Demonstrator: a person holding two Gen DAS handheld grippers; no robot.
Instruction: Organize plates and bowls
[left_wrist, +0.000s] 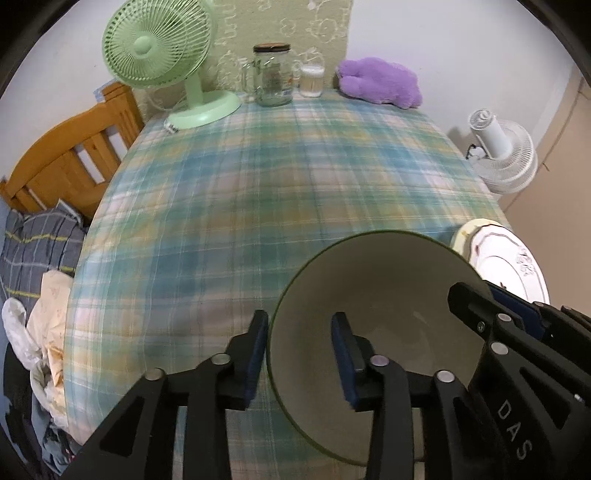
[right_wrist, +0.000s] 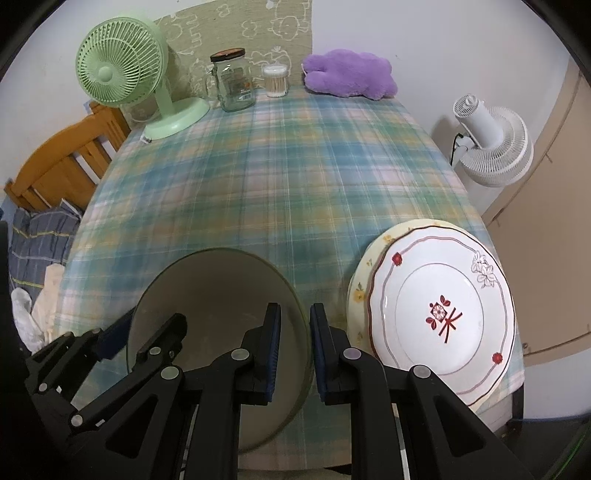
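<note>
On the checked tablecloth (right_wrist: 258, 177), the right gripper (right_wrist: 295, 354) is pinching the bowl (right_wrist: 221, 291) rim; the left gripper (left_wrist: 299, 354) is straddling the opposite rim loosely, pads apart from it.

Left gripper (left_wrist: 299, 358) matte black, blue pads, silver rivets, white "DAS" lettering on right gripper (right_wrist: 295, 350)

White capitals "DAS" stand on the black body of the right gripper (left_wrist: 517, 321), seen from the left wrist; the jar (right_wrist: 232, 83) bears a label too blurred to read.
</note>
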